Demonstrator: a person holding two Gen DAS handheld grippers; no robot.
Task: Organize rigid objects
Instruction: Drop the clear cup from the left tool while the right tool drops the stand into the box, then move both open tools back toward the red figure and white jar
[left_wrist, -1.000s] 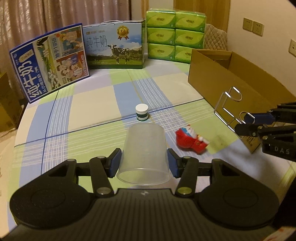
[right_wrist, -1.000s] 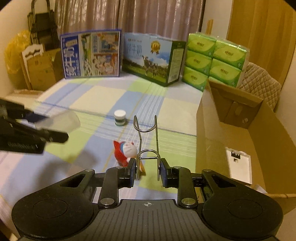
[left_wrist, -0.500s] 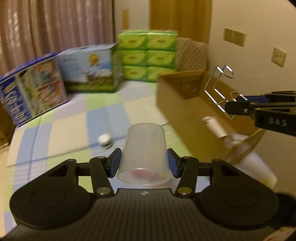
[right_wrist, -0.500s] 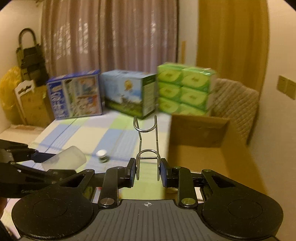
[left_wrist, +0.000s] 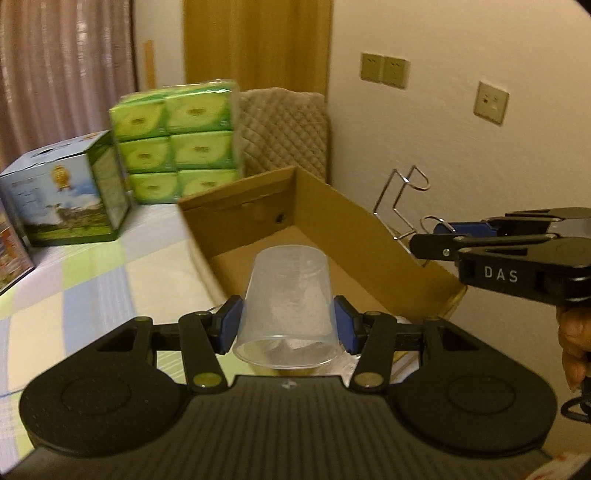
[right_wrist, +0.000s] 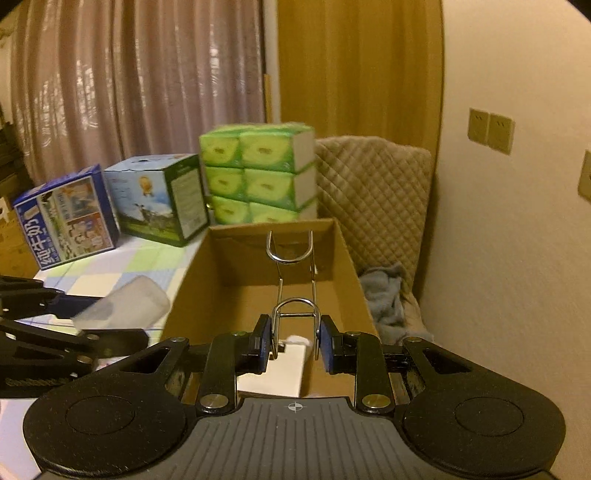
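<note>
Both views are lit dimly by warm yellow indoor light. Motion blur is seen on the tissue packs (left_wrist: 177, 140) and curtains (right_wrist: 129, 81). Straight lines are bent at the fisheye edges; corners are vignetted black.

We can read "DAS" in pale capitals on the side of the right gripper (left_wrist: 439, 236). On the blue carton (right_wrist: 66, 218) by the curtain, large white Chinese characters, 纯牛奶, run up its left edge. The print on the cow-picture box (right_wrist: 159, 199) and the green tissue packs (right_wrist: 258, 177) is too blurred for us to read.
</note>
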